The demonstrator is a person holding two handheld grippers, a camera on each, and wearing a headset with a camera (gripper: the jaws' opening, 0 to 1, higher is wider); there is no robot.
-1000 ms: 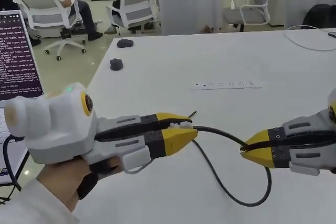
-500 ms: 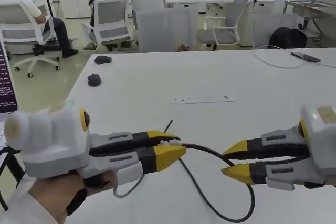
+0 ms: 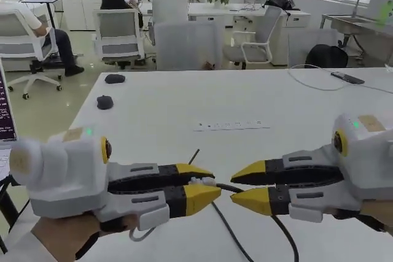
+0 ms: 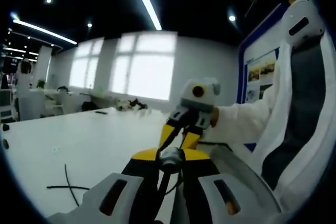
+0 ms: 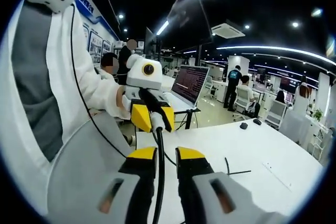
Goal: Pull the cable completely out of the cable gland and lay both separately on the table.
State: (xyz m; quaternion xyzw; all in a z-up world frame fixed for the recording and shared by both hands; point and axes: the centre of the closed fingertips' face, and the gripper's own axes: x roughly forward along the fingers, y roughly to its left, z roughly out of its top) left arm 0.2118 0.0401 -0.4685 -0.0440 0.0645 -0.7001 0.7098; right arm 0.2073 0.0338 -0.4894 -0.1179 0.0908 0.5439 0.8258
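At lower centre of the head view, the left hand-held gripper (image 3: 212, 183) is clamped on the small round grey cable gland (image 4: 169, 156). The right hand-held gripper (image 3: 234, 187) faces it, jaws narrowly parted around the cable (image 5: 159, 145) without pinching it. It should probably close just beside the gland and draw straight along the cable's line while the left holds firm. The cable is black, round, rubbery and limp, drooping to the smooth white desk (image 3: 276, 102).
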